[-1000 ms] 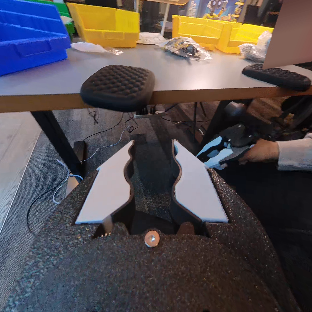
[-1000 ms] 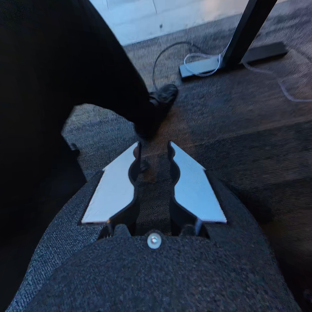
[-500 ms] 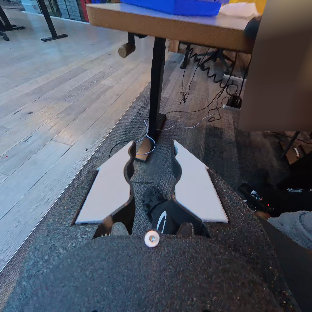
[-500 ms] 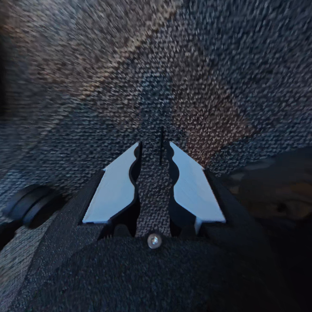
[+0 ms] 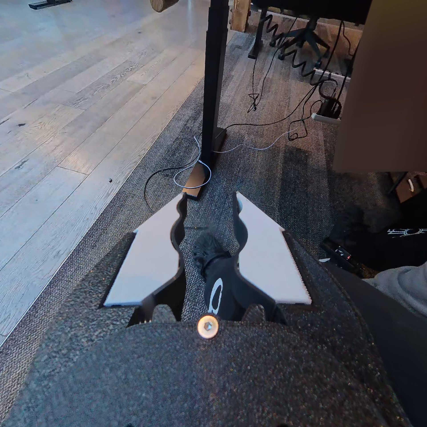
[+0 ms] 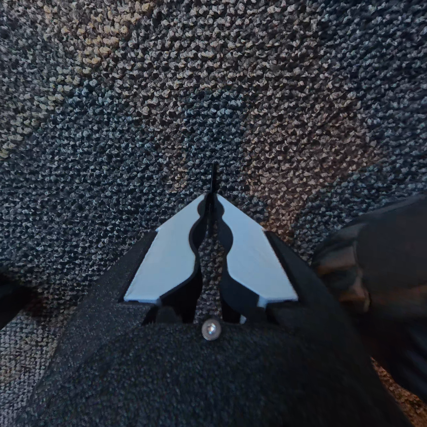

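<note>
The right tongs (image 6: 211,196) are pressed down close to the carpet (image 6: 208,92), their tips clenched on a thin black rod (image 6: 213,178); whether it is a pin, a cable tie or a tool shaft cannot be told. The rod's long axis runs straight up the frame, in line with the tongs; its far end pokes out past the tips toward the upper middle of the frame and lies on or just above the carpet pile; its near part runs back between the two white fingers (image 6: 171,254) toward the screw at the lower middle. A dark, blurred shape at the right edge sits beside the tongs' body; what it is cannot be told.

The left tongs (image 5: 209,196) hang released above the floor, a wide gap between the fingers, gripping nothing; through that gap, in the lower middle of the frame, shows a black shoe (image 5: 208,249) with a dark trouser leg (image 5: 221,288) above it, standing on the carpet. Just beyond the shoe's toe a thin dark stick (image 5: 195,227) lies crosswise on the carpet. Farther up the frame stands a black bench leg (image 5: 215,80) on its foot, with a white cable (image 5: 191,175) looped around the foot and black cables (image 5: 265,122) trailing to the right; wood flooring (image 5: 69,92) fills the upper left; a grey sleeve (image 5: 404,284) shows at the right edge.
</note>
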Action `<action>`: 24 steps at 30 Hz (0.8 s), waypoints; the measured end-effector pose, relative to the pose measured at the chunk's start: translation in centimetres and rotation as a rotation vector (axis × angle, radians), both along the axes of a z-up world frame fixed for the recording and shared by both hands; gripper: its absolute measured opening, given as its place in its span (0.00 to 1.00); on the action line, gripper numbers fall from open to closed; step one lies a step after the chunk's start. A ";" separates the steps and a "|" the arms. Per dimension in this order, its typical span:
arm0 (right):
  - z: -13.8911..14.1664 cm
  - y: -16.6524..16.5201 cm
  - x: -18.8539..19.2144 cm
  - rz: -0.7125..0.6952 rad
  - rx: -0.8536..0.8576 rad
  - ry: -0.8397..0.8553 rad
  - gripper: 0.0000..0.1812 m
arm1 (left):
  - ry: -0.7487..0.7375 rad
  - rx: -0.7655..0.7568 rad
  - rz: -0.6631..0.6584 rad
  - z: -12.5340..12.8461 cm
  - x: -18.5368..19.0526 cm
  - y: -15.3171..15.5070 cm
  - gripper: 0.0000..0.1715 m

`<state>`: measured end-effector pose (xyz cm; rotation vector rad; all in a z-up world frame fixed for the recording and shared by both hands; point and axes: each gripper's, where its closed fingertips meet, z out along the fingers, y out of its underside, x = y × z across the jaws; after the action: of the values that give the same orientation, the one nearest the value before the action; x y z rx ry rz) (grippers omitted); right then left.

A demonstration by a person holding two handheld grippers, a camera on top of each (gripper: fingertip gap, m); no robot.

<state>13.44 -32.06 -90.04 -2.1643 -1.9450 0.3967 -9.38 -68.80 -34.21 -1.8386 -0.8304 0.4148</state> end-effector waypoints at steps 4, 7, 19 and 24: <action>0.0 0.0 0.0 0.038 -0.007 -0.034 0.00 | 0.002 0.013 -0.001 0.3 0.1 -0.1 0.22; 1.5 -0.7 -1.0 0.035 -0.061 0.009 0.00 | 0.010 0.017 -0.011 0.7 0.1 0.1 0.22; 27.5 -9.3 -17.2 0.263 -0.190 0.508 0.00 | 0.061 0.100 -0.012 5.6 -0.9 -0.5 0.23; 46.3 -18.6 -16.4 0.575 -0.222 0.730 0.01 | 0.150 0.110 -0.005 10.6 -1.2 -2.5 0.23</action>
<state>-2.99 -50.69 -43.75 -1.2052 -2.0543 1.3250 -10.61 -71.32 -23.59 -1.6859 -0.7316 0.4878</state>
